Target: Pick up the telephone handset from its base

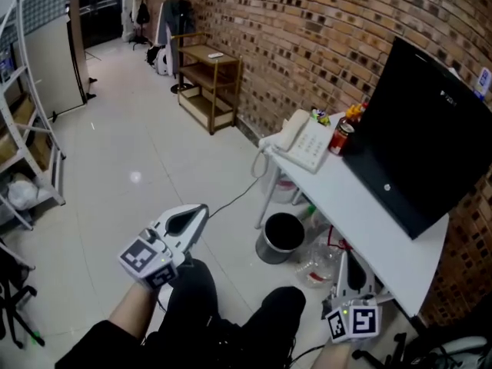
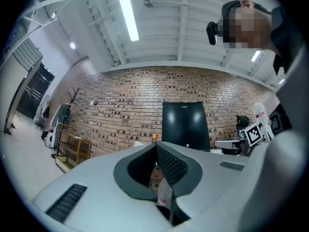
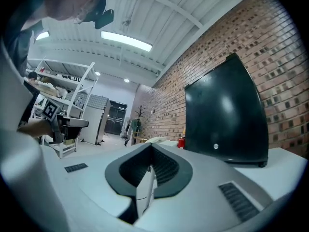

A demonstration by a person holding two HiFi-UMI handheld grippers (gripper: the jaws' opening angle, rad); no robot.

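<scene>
White handset (image 1: 290, 131) is parked on its base (image 1: 313, 148), left of the monitor (image 1: 419, 137). Left tongs (image 1: 201, 210) and right tongs (image 3: 150, 148) are held shut, empty, well short of it. Base could get shoved off the desk (image 1: 361, 206) if clipped.

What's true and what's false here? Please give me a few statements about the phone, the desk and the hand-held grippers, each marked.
1. The handset lies on the telephone base. True.
2. The left hand-held gripper is clamped on the handset. False: its jaws are shut on nothing, well away from the table.
3. A red can stands between the telephone base and the black monitor. True.
4. The waste bin sits on the table. False: it stands on the floor beside it.
5. The right hand-held gripper has its jaws wide open. False: they are shut and empty.
</scene>
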